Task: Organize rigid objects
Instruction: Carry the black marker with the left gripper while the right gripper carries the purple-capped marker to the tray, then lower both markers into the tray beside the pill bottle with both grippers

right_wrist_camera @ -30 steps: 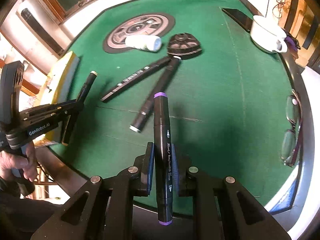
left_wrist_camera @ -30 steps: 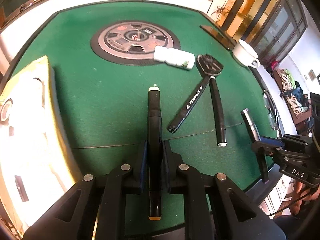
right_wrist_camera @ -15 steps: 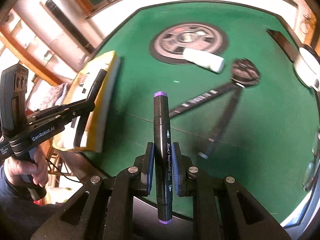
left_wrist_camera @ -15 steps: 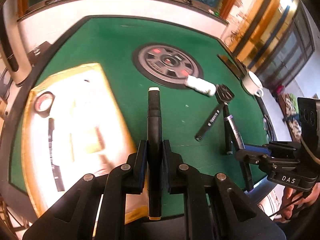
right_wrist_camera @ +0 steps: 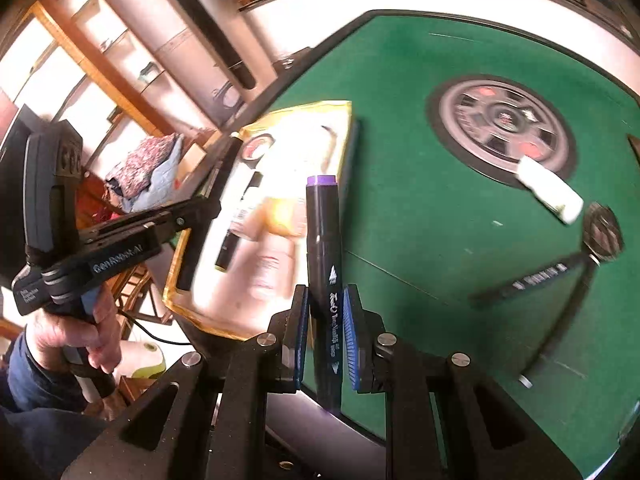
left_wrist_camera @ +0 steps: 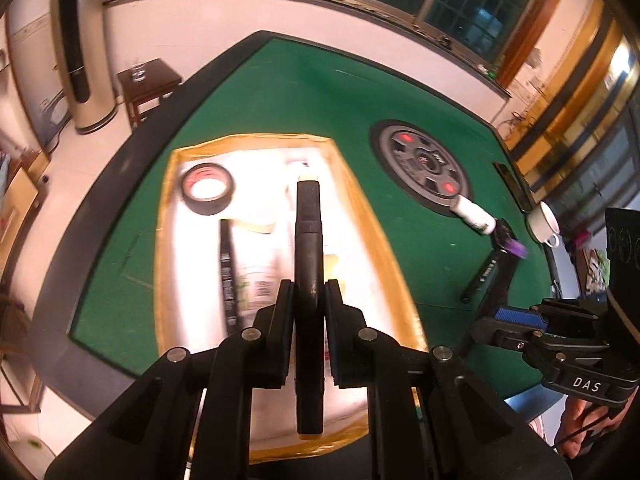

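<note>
Markers are what I am sorting: one black marker with a cream cap (left_wrist_camera: 308, 240) is sitting pinched between the fingers of my left gripper (left_wrist_camera: 308, 308), and a black marker with a purple cap (right_wrist_camera: 323, 260) is clamped the same way in my right gripper (right_wrist_camera: 325, 320), each barrel running straight out along the fingers with its far cap well beyond the tips. Just beyond and below my left fingertips the yellow-rimmed box (left_wrist_camera: 384, 248) is lying open, so I am judging the step in hand as carrying both markers to it. To do it well I am thinking I should bring each barrel low over a bare patch of the box floor, line it up with the black pen (left_wrist_camera: 227, 276) already lying to the left of my left fingers, and part the pads only once the marker is nearly resting (a round barrel dropped from height will roll). From my right fingers the box is ahead and to the left, so that marker needs more travel. Both barrels are smooth, hard plastic, slightly stepped near the caps; the tape roll (left_wrist_camera: 207, 189) in the box is a glossy dark ring; the green table (left_wrist_camera: 320, 92) looks like soft felt
</note>
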A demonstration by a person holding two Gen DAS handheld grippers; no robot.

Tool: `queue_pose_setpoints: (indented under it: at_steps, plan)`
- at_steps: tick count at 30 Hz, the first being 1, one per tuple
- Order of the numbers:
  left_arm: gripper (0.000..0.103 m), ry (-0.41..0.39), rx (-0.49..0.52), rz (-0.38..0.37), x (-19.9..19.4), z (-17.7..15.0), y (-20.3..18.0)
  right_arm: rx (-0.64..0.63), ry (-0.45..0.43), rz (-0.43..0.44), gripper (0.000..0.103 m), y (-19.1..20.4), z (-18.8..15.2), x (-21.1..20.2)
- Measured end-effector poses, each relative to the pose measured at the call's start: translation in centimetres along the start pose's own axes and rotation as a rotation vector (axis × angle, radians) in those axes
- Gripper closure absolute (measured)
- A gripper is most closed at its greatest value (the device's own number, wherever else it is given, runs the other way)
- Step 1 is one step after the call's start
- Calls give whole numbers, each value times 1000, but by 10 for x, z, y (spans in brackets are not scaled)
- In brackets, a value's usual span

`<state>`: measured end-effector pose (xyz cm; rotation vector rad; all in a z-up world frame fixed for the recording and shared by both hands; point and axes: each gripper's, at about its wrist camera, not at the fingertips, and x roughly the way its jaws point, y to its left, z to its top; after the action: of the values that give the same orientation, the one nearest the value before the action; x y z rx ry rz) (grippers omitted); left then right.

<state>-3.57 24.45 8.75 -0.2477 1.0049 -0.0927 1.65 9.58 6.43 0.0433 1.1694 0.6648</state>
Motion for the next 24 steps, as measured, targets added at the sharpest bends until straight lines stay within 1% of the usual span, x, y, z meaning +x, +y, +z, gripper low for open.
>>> queue_pose_setpoints:
  at_steps: [3,4,8,10,13,15,17,20,22,24]
  plan:
    - [91,9,-21,17,2,-2,15,-15,15,13,88,15,10,15]
    - [91,12,-25,22,2,-1,19,-14,21,29,89,19,13,20]
    - [91,32,-39,36,6,-2,38,-30,30,53,95,37,25,41]
    - [91,41,-42,41,8,-2,45,-28,47,67,96,42,30,53]
    - [91,50,-41,44,9,-2,54,-29,52,61,96,49,33,58]
    - [91,59,-40,49,12,0,60,-53,60,37,96,51,34,56]
    - [91,74,-44,55,17,0,65,-131,120,4,96,53,34,57]
    - [91,103,-43,56,28,1,71,-240,183,-28,95,56,27,59]
    - [91,118,-38,55,35,1,70,-277,220,-60,95,57,23,64]
    - [91,126,-28,61,39,2,68,-303,258,-79,89,58,19,73]
